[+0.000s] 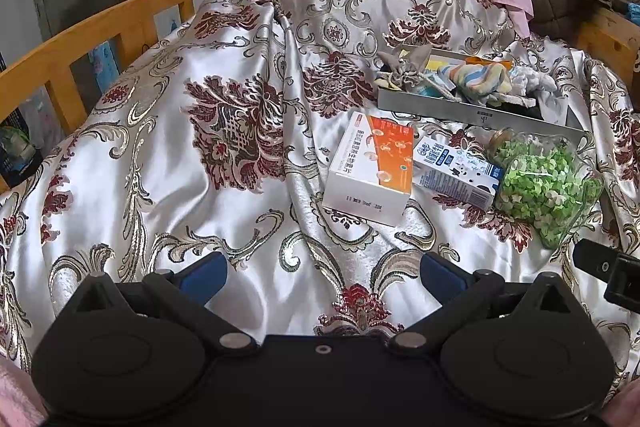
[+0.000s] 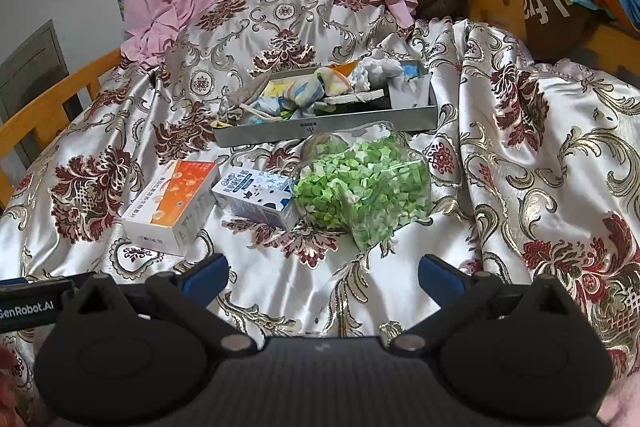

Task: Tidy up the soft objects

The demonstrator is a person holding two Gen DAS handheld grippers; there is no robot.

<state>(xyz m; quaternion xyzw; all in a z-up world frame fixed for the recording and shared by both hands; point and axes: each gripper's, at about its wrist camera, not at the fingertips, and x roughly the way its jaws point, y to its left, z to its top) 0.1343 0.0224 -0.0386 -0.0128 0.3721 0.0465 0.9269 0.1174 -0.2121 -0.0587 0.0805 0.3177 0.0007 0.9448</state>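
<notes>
Right wrist view: both grippers [image 2: 322,275] [image 1: 324,275] empty, jaws apart. Soft cloths [image 2: 312,91] lie piled in the far tray [image 2: 320,129]; one overhangs its left rim and may slide out onto the bed.

The left tongs [image 1: 323,273] hang open over the satin bedspread [image 1: 160,163]; far right, a grey tray [image 1: 460,109] holds soft cloths [image 1: 478,79].
</notes>
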